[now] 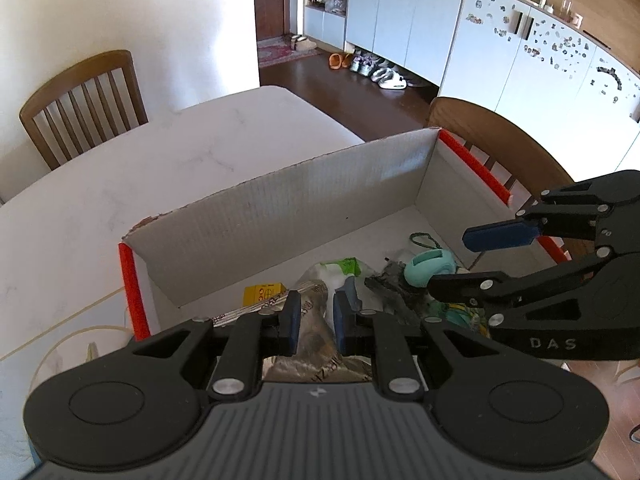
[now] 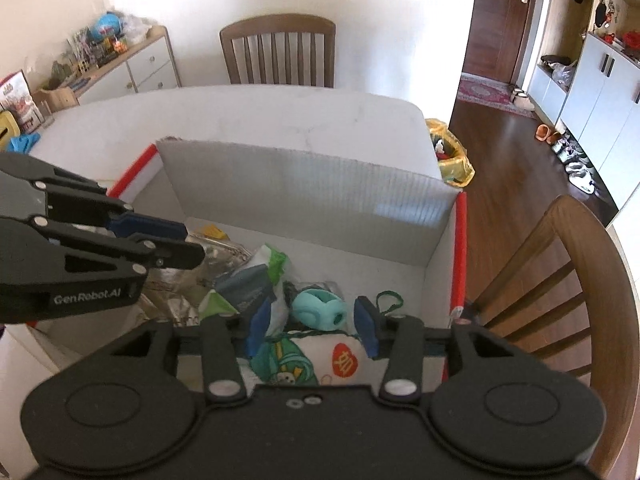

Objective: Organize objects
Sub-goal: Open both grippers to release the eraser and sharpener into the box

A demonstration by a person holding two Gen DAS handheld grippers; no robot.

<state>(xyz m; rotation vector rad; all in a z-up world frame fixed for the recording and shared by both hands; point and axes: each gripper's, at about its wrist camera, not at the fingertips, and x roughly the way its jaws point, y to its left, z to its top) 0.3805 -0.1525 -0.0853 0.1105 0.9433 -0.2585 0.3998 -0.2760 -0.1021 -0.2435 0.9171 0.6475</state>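
My right claw hangs open and empty over the box; the teal holder lies just beyond it. My left claw is nearly closed, gripping nothing.

Both wrist cameras look steeply down along their fingers, close above the open cardboard box on the counter. The left view faces its far-right corner, the right view its far-left edge; both share the box's cluttered inside.
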